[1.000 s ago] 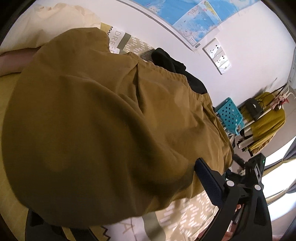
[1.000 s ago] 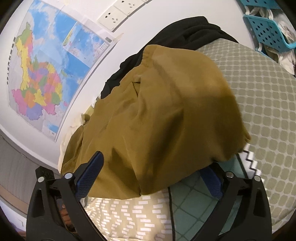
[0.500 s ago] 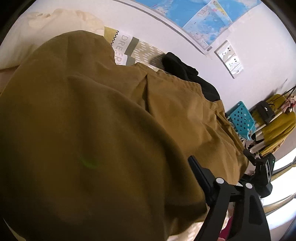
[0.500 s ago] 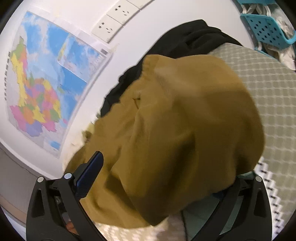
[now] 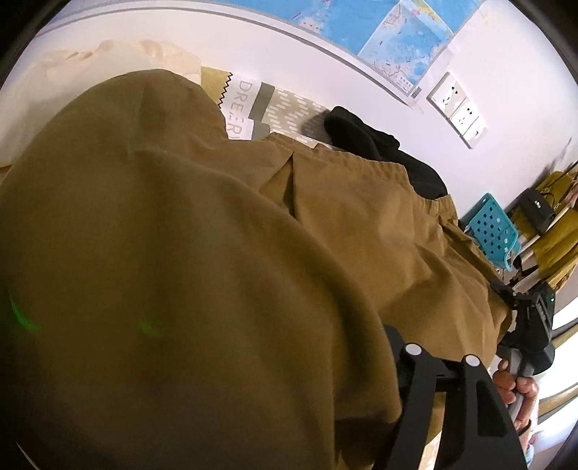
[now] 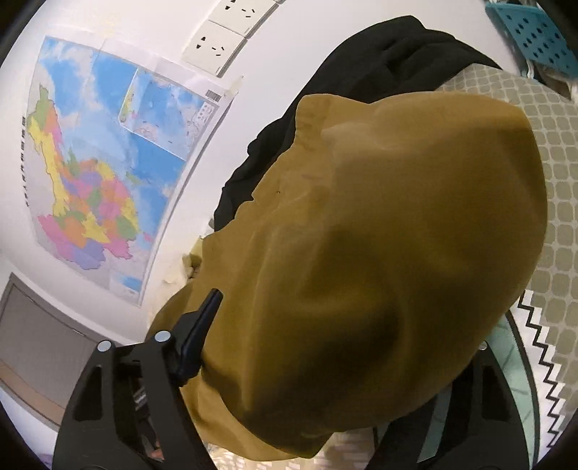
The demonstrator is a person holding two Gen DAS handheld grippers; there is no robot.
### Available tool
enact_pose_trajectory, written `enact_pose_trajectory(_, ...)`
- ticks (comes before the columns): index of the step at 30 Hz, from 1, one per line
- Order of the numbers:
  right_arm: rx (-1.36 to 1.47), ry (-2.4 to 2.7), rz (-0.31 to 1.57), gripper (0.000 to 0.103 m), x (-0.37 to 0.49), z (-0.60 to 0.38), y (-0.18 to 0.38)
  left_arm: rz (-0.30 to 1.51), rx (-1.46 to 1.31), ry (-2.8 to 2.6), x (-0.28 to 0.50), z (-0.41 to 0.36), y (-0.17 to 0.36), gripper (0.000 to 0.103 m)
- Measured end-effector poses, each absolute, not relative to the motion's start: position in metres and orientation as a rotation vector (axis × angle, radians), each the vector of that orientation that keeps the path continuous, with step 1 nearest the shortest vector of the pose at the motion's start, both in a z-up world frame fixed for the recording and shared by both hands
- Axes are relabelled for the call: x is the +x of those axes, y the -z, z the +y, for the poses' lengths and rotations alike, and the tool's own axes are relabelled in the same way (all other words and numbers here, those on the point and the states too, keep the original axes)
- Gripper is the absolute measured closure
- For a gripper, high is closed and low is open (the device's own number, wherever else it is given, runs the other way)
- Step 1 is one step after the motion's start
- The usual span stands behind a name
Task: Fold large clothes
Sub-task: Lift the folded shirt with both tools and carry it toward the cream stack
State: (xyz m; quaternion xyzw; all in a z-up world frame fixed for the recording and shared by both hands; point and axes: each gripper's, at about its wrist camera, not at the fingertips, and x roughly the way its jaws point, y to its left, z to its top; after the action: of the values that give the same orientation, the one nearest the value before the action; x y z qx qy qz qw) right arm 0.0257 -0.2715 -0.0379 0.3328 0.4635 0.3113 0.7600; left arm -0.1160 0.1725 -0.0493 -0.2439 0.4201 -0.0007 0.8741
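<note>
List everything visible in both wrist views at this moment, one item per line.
Mustard-brown cloth garment: one, draped over both grippers, hiding most fingers.
Black crumpled garment: one, by the wall behind it.
Patterned grey-green bedspread: one, underneath.
Cream pillow: one, far left corner.
Colourful paper wall map: one, on the white wall.
White wall sockets: a row, beside the map.
Turquoise perforated plastic basket: one, right.
Left gripper: black, under cloth.
Right gripper: black, under cloth.

Black gripper (image 6: pixel 325 361) frames, silver screws, dark-blue pads (image 6: pixel 197 336); bare-skinned hand (image 5: pixel 513 392).
</note>
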Motion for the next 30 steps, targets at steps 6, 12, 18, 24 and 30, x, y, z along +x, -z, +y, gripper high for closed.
enact_pose_trajectory(6,0.591,-0.682,1.012,0.015,0.027,-0.244,0.027,0.887,-0.514,0.03,-0.11,0.17,0.048,0.021)
enact_pose_trajectory(12,0.572,-0.755,0.985,0.075,0.02,-0.249,0.002,0.863,-0.419,-0.037,-0.118,0.17,0.023,0.068)
enact_pose_trajectory(18,0.515,-0.893,0.811,0.078,0.008,-0.232,-0.087,0.707,-0.35,0.027,-0.13,0.177,-0.049,0.075)
enact_pose_trajectory(24,0.468,-1.02,0.646,0.078,0.016,-0.179,-0.167,0.573,-0.289,-0.02,-0.133,0.219,-0.122,0.075)
enact_pose_trajectory(30,0.413,-1.177,0.55,0.079,0.035,-0.08,-0.221,0.433,-0.254,-0.213,-0.144,0.309,-0.189,0.075)
